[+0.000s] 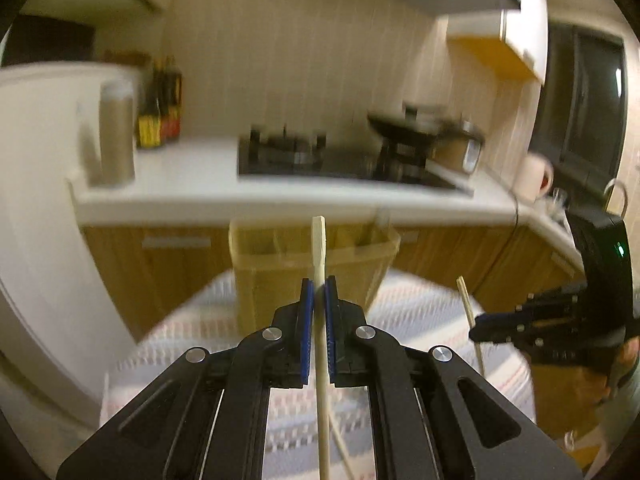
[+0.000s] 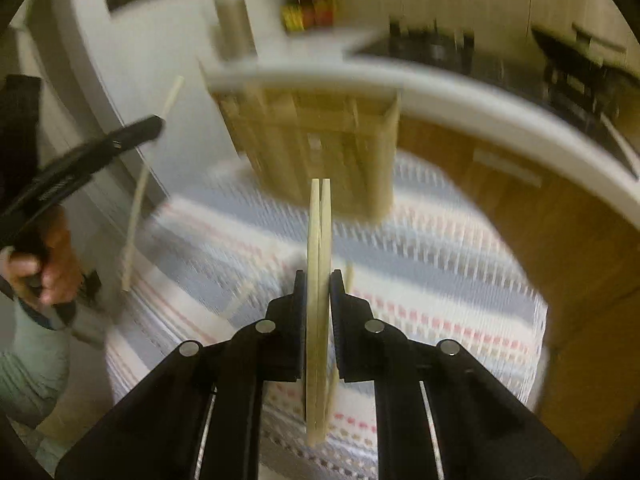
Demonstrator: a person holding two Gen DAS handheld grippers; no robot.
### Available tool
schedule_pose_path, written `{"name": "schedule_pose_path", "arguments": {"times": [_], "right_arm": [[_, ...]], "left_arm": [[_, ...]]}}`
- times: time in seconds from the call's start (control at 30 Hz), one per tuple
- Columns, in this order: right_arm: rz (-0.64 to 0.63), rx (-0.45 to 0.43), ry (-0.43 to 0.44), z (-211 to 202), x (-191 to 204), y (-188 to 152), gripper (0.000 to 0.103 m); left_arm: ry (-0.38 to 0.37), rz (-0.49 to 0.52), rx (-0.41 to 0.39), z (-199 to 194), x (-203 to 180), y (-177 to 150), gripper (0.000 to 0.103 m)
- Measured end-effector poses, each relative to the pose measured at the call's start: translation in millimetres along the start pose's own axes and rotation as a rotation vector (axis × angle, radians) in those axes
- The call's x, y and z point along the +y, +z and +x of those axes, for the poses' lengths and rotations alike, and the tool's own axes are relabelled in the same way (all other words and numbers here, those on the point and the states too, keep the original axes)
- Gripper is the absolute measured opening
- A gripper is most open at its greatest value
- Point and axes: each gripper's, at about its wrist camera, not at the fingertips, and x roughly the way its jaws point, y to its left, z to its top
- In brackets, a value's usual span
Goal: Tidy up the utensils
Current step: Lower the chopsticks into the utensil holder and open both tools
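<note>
My left gripper is shut on a pale wooden chopstick held upright, above the striped cloth. My right gripper is shut on a pair of wooden chopsticks, also upright. A yellowish plastic utensil holder with compartments stands on the cloth ahead of both grippers; it also shows in the right wrist view. In the left wrist view the right gripper appears at the right with its chopsticks. In the right wrist view the left gripper appears at the left with its chopstick.
A round table with a striped cloth carries the holder. More chopsticks lie on the cloth. Behind are a white counter, a gas stove, a wok, bottles and a white fridge. Both views are motion-blurred.
</note>
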Motion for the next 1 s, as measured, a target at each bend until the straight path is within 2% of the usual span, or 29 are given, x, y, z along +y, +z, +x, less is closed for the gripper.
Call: {"name": "schedule_pose_path", "arguments": {"times": [0.2, 0.33, 0.53, 0.7, 0.87, 1.0], "right_arm": [[-0.018, -0.222, 0.013, -35, 7, 54, 0.010], [-0.013, -0.357, -0.008, -46, 5, 94, 0.010], [0.013, -0.491, -0.068, -37, -11, 140, 0.010], [0.026, -0.543, -0.146, -17, -23, 165, 0.010], [0.045, -0.592, -0.146, 11, -37, 163, 0.010], [0.042, -0.597, -0.158, 30, -39, 155, 0.010]], "left_arm": [[0.026, 0.032, -0.168, -17, -13, 56, 0.004], [0.050, 0.042, -0.255, -9, -13, 91, 0.004], [0.070, 0.032, -0.375, 16, -5, 126, 0.004], [0.100, 0.039, -0.429, 52, 9, 129, 0.004], [0.111, 0.002, -0.431, 88, 31, 115, 0.004], [0.111, -0.038, -0.418, 108, 49, 101, 0.004]]}}
